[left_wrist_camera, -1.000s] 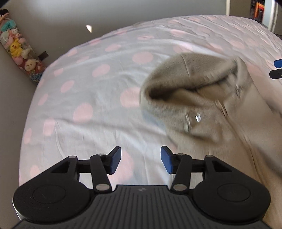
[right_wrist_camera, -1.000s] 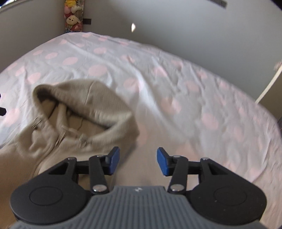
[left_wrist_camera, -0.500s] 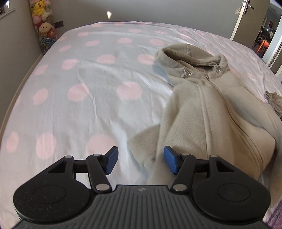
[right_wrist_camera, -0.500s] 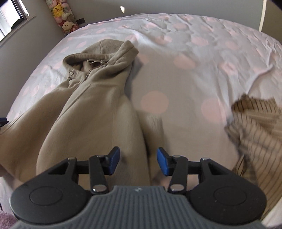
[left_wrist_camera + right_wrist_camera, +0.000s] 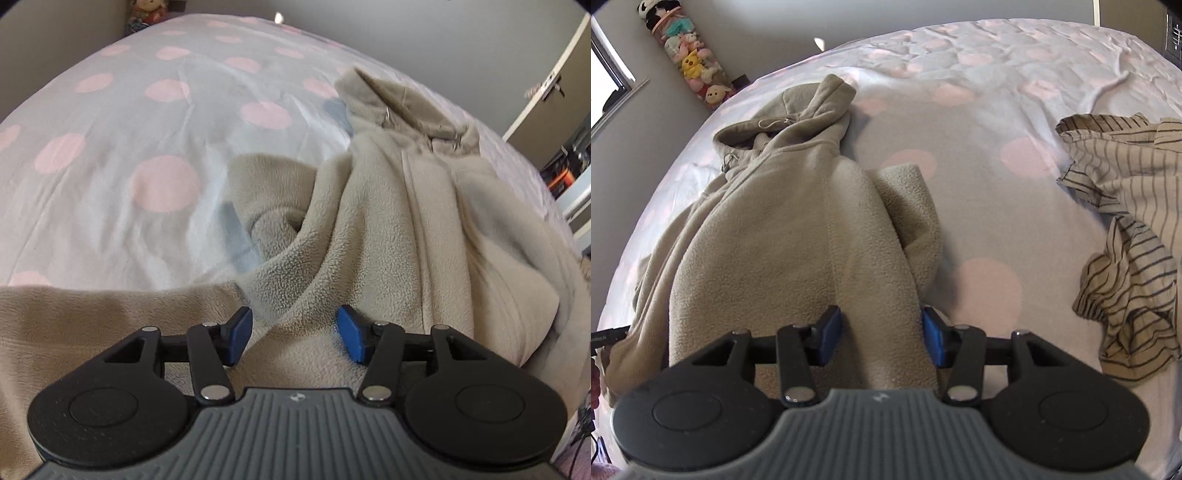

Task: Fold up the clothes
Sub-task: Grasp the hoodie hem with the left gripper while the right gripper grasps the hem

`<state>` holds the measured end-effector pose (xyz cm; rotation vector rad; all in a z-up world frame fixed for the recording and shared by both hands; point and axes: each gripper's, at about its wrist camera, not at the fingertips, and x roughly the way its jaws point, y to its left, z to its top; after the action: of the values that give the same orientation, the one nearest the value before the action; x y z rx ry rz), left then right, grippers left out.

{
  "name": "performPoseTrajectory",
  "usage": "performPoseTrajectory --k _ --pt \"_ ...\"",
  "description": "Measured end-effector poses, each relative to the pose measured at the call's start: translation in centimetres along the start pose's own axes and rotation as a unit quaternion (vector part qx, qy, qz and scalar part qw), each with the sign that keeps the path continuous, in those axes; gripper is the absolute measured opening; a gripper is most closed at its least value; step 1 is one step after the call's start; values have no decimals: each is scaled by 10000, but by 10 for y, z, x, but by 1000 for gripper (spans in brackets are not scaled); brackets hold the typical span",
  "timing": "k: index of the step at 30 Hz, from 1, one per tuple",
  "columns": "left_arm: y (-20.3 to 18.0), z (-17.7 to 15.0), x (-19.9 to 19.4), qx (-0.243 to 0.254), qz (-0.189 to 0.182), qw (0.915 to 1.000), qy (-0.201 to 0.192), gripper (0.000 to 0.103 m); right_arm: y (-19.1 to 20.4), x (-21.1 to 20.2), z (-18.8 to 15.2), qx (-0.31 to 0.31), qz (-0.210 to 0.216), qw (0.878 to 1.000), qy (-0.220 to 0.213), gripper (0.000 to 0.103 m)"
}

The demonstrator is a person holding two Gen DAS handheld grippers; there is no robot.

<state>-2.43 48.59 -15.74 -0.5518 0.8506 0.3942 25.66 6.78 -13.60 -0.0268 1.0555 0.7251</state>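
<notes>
- left hand-held gripper [image 5: 293, 334] spread over fleece at lower centre.
- right hand-held gripper [image 5: 881, 336] spread, straddling a fold.
- beige hoodie [image 5: 783, 229] lies centre-left on the bed [image 5: 979, 155].
- striped shirt [image 5: 1126, 236] at right.

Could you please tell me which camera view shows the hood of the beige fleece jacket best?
The right wrist view: the hood lies whole and sharp on the spotted bedsheet, drawcords visible. The left wrist view shows the hood only at a slant and slightly blurred, behind the bunched sleeve.
</notes>
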Motion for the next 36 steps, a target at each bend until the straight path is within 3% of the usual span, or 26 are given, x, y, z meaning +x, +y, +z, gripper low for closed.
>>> performPoseTrajectory --k 3,6,12,14,16,18,19,25,27,29,31,36 --pt "14 13 -23 104 228 9993 -292 51 -3 -9 4 -36 50 10000 -55 51" --pt "33 25 -24 81 448 9987 -236 51 -10 -14 4 22 58 9999 -101 51" --pt "11 22 16 1081 448 9931 16 57 -23 -12 -1 171 116 9997 -99 51" --pt "6 20 28 1103 433 9930 -19 57 -24 -10 -1 166 169 9997 -108 51" --pt "1 19 40 1103 416 9930 -59 50 -25 -9 -1 124 208 9996 -115 51" --pt "-2 17 42 1127 242 9933 -74 23 -25 -10 0 67 257 9996 -118 51" --pt "-4 16 41 1123 135 9936 -81 15 -25 -10 1 38 283 9995 -120 51" --pt "-18 12 27 1206 339 9919 -202 3 -28 -11 -8 58 344 9994 -29 51" --pt "-17 16 22 1143 408 9923 -227 2 -29 -12 -16 108 373 9992 -19 42" --pt "-17 22 14 1062 504 9927 -285 2 -24 -19 -18 7 208 9997 -115 13" --pt "-18 31 -1 1033 624 9917 -448 0 -19 -30 -15 -88 39 9996 -261 7" --pt "-17 77 -55 826 840 9870 -1094 0 -8 -62 18 -493 -539 9947 -718 6"
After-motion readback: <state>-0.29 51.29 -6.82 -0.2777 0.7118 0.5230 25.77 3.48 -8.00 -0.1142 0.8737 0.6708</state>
